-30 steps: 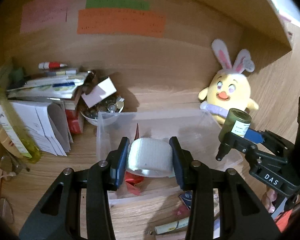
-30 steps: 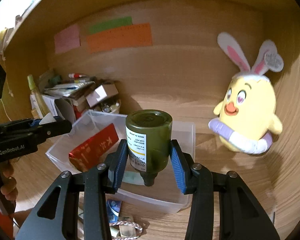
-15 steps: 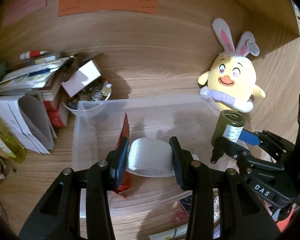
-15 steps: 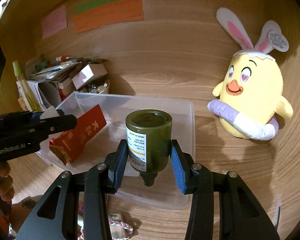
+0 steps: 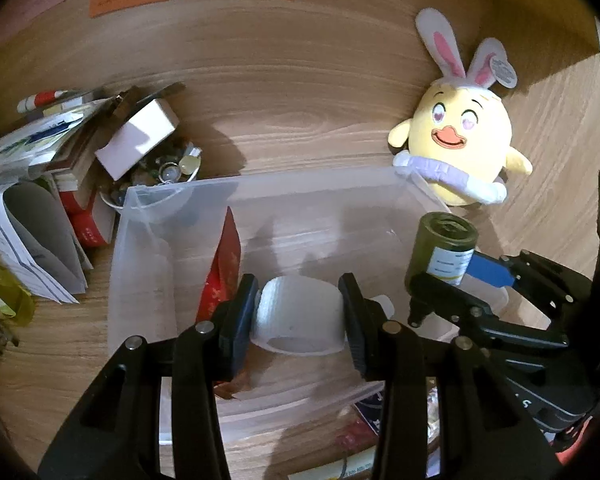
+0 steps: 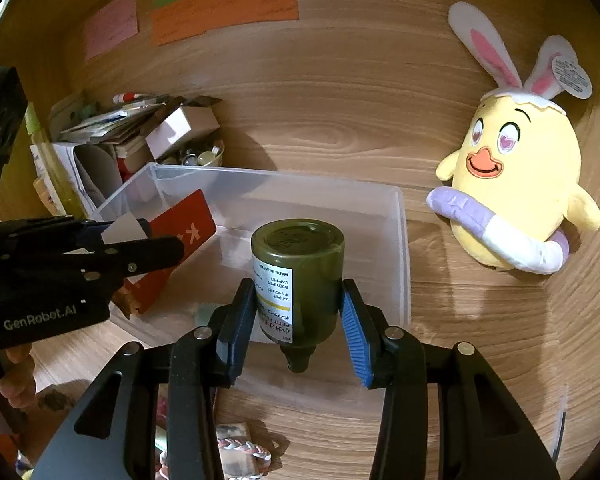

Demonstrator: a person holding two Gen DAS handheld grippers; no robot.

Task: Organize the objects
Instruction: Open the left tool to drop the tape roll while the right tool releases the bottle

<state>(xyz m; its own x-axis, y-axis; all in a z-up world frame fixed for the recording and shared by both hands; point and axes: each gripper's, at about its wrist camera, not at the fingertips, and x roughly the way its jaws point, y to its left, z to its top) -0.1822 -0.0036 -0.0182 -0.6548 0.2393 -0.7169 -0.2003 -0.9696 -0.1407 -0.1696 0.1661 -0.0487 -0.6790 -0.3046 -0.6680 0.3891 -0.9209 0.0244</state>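
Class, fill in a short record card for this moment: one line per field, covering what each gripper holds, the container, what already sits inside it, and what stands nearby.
Left gripper: shut on a white roll of tape, over the bin
Right gripper: shut on a dark green plastic bottle, cap end pointing down
Container: clear plastic bin on the wooden surface
Inside the bin: red packet leaning on edge
Right of the bin: yellow plush chick with rabbit ears
Left of the bin: stack of papers and books

Both wrist views look down, close, probably steeply; share clear bin [image 5: 172, 280] [image 6: 400, 240]
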